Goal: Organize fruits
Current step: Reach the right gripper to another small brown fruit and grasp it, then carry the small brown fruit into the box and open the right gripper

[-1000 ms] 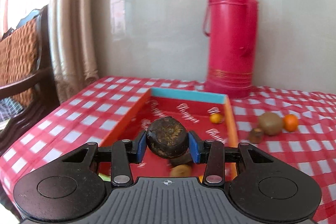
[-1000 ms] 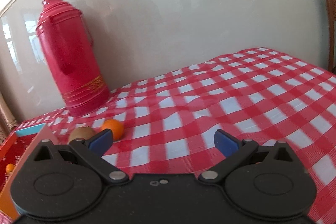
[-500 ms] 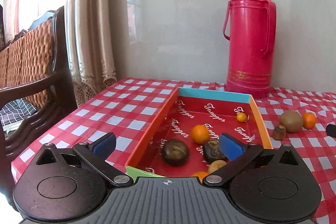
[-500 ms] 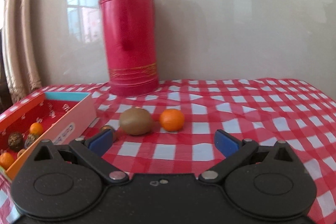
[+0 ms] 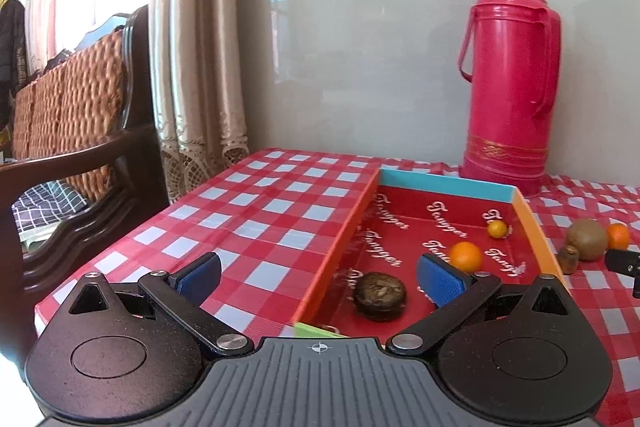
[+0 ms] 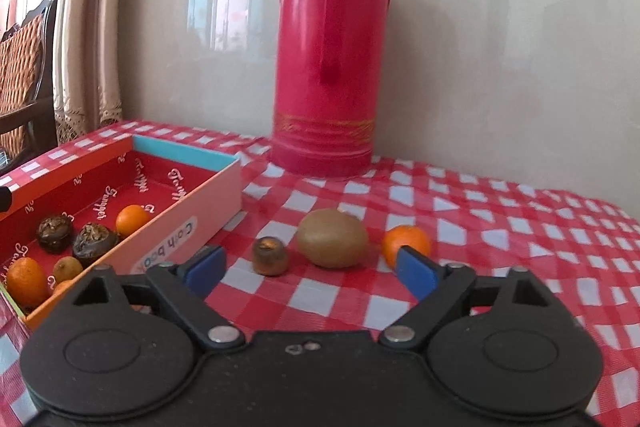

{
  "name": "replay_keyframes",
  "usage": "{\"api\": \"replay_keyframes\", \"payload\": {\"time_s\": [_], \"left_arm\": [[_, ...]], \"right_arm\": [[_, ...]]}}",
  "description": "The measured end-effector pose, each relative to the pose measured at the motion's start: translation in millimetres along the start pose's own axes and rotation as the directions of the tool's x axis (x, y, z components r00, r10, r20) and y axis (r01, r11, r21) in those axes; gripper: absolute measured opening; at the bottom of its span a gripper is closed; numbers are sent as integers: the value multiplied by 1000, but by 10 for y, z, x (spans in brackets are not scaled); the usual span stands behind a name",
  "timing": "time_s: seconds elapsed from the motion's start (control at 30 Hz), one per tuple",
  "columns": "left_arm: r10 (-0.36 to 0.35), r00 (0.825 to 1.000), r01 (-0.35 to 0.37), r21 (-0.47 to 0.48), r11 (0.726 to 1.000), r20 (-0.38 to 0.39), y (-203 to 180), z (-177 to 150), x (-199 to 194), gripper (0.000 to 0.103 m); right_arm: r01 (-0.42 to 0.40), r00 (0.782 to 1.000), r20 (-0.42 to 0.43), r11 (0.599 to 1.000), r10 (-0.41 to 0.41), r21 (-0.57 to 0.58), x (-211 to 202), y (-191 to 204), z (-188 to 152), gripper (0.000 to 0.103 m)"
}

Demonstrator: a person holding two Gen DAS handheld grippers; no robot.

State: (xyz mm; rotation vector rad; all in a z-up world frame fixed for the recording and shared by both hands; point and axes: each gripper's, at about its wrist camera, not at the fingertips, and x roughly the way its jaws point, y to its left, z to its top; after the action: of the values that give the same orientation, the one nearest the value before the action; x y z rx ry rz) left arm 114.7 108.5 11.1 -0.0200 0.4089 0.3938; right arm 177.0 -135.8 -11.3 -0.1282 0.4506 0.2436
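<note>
Left gripper (image 5: pixel 318 273): jaws spread wide, nothing between them. It hangs over the near left wall of the box (image 5: pixel 344 239). A dark wrinkled fruit (image 5: pixel 380 295) lies on the box floor just ahead of the gap, nearer the right pad; an orange (image 5: pixel 465 256) sits just beyond that pad's tip, and a small yellow fruit (image 5: pixel 497 229) lies farther back.

Right gripper (image 6: pixel 310 269): jaws also wide apart, empty. On the checked tablecloth (image 6: pixel 500 227), ahead of the gap — a small brown fruit (image 6: pixel 270 255) nearer the left pad, a kiwi (image 6: pixel 332 243) centred, a tangerine (image 6: pixel 406 242) just behind the right pad's tip. Red thermos (image 6: pixel 329 51) stands beyond, against the wall.
</note>
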Motion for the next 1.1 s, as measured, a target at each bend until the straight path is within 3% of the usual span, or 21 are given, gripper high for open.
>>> {"api": "replay_keyframes", "payload": {"time_s": [0.23,0.47,0.77,0.9,0.93,1.1], "left_arm": [[21,1000,-21,-24,1000,0,179,7,83,103],[42,999,-42,-40,998,-12,388,-7,162,103],[58,998,-59,-64,996,-28,597,-40,223,103],[57,998,-59,-60,996,-31,638,-56,224,103],[58,998,-60,-60,996,-34,648,-58,225,103],[60,998,-62,-68,996,-37,699,-38,209,103]], "right_arm": [[-44,998,-53,999,45,20,227,102,45,67],[-68,991,-118,997,71,27,489,178,99,46],[-87,977,-192,995,93,40,706,221,88,42],[-74,978,-191,996,81,43,762,216,87,38],[-76,979,-186,996,83,46,757,214,90,21],[-85,986,-142,996,88,28,647,229,124,20]]}}
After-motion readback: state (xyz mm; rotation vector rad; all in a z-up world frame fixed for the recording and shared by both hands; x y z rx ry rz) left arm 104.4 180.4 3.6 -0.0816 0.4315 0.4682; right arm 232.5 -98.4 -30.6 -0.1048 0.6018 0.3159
